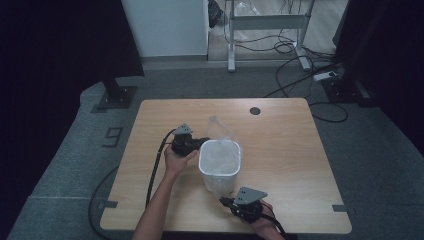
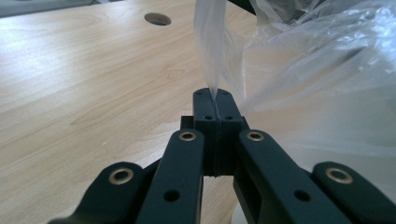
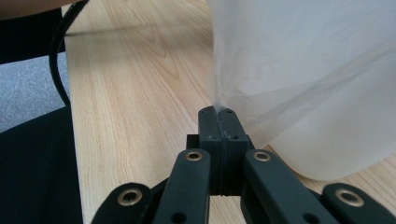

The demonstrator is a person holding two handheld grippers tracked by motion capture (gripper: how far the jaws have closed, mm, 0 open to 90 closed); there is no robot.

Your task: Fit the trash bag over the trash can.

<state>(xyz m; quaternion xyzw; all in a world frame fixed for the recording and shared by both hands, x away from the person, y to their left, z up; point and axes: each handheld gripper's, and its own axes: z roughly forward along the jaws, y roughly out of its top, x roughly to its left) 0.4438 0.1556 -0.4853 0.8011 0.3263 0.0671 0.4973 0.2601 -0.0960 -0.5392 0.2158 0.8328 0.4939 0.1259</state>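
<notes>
A white bin (image 1: 220,165) stands upright in the middle of the wooden table (image 1: 280,145), lined with a clear plastic bag (image 1: 218,126) whose loose end sticks up behind the rim. My left gripper (image 1: 199,144) is at the bin's left rim; in the left gripper view its jaws (image 2: 216,100) are shut on a thin strip of the plastic bag (image 2: 210,51). My right gripper (image 1: 226,201) sits low at the bin's near side, close to the table's front edge. In the right gripper view it (image 3: 219,112) is shut on the bag's film (image 3: 299,88) beside the bin's white wall (image 3: 341,149).
A round cable hole (image 1: 255,110) lies near the table's far edge. Black cables (image 1: 152,175) trail from both grippers off the front. Beyond the table are a grey floor, a desk frame (image 1: 267,22) with loose cables and a power strip (image 1: 327,75).
</notes>
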